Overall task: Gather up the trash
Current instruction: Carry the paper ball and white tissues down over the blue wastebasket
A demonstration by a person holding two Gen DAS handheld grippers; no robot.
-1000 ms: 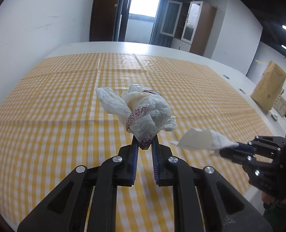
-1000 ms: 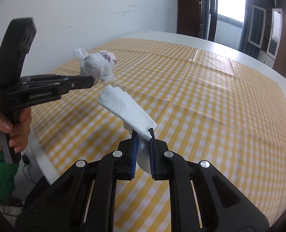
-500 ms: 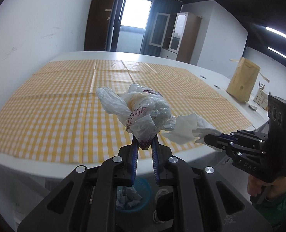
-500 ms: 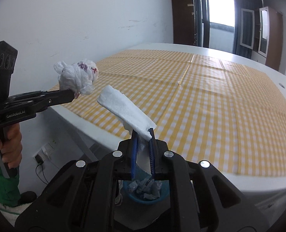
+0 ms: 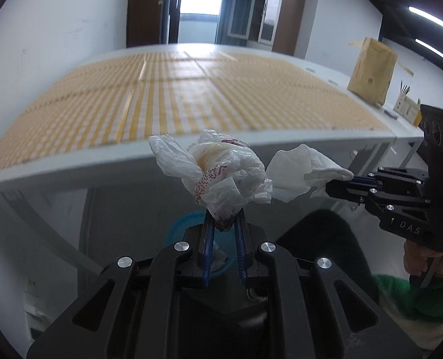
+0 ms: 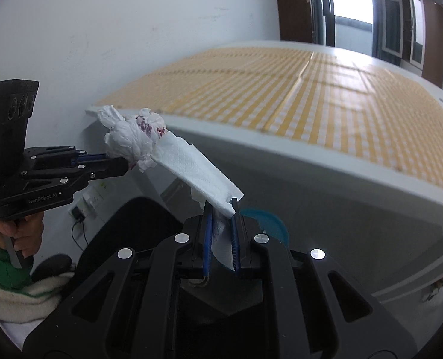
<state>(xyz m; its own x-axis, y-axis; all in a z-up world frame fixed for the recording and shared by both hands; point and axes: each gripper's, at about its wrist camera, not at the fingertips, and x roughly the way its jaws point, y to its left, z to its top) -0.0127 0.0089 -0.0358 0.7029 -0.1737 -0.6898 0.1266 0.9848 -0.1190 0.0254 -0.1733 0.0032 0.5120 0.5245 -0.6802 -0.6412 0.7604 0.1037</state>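
My left gripper (image 5: 224, 220) is shut on a crumpled white plastic bag (image 5: 221, 173) with purple print; it also shows in the right wrist view (image 6: 133, 145). My right gripper (image 6: 220, 205) is shut on a folded white paper napkin (image 6: 196, 173), which also shows in the left wrist view (image 5: 302, 172). Both grippers hang in front of and below the table edge, side by side, with the bag and napkin almost touching. A blue trash bin (image 5: 178, 227) stands on the floor below, mostly hidden behind the fingers; its rim shows in the right wrist view (image 6: 266, 221).
The table with a yellow checked cloth (image 5: 191, 98) lies ahead, its white edge (image 6: 281, 146) above the grippers. A brown paper bag (image 5: 372, 70) and a pen holder (image 5: 404, 106) stand at the far right. A dark chair (image 6: 125, 233) is below.
Both grippers have pulled back off the table and dropped below its edge, still holding the bag and the napkin. The blue bin has come closer beneath them.
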